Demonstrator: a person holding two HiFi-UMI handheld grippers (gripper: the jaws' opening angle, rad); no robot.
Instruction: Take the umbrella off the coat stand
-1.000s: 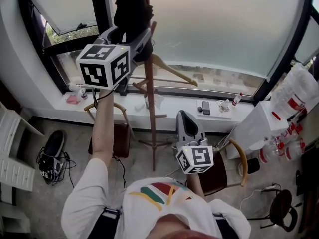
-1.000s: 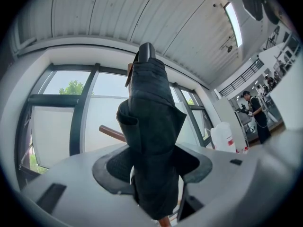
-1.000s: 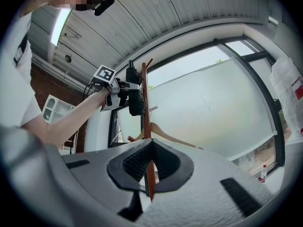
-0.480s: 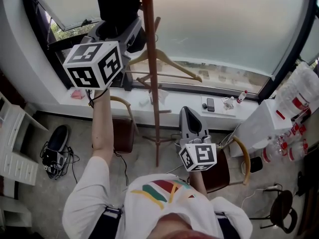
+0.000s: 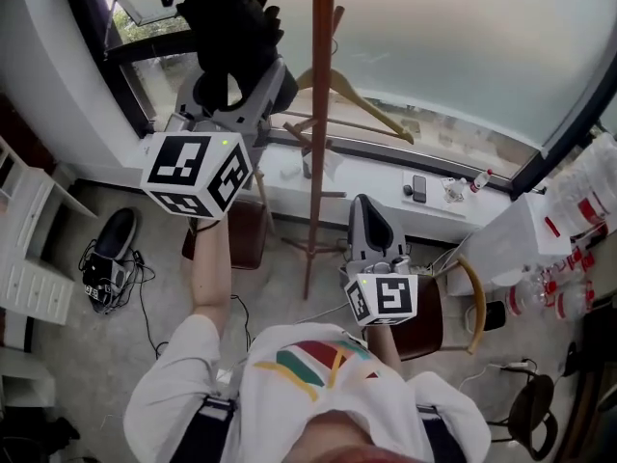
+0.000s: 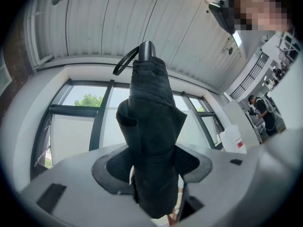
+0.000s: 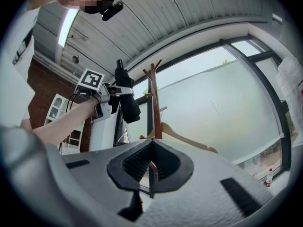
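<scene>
The left claw [image 5: 234, 73] is clamped on the black folded umbrella [image 5: 227, 22]. In the left gripper view its jaws stand apart only as far as the bundle's thickness, with the pads pressing into the fabric of the umbrella [image 6: 149, 126] on both sides.

The umbrella's long axis runs on from the claw's own line, up and away from the hand. Its capped end and the wrist strap [image 6: 124, 64] are at the far tip. The strap loop hangs free against the ceiling with no peg through it, so I judge the umbrella already unhooked.

What the next move turns on is the gap to the coat stand [image 5: 318, 114]. In the head view the umbrella is to the left of the wooden pole and apart from it. One upper peg slants out from the pole towards the umbrella's top. The right gripper view agrees, showing clear window between the umbrella [image 7: 127, 98] and the stand [image 7: 154, 103]. Drawing the bundle further left, away from the pole, should keep its tip from catching that peg or the wooden hanger [image 5: 359, 102] on the stand's right.

The right claw [image 5: 369, 210] is low and near the person's body. Its jaws are together on nothing, and it is aimed at the stand. It is nearer the pole than the umbrella, so the left hand alone carries this step.
</scene>
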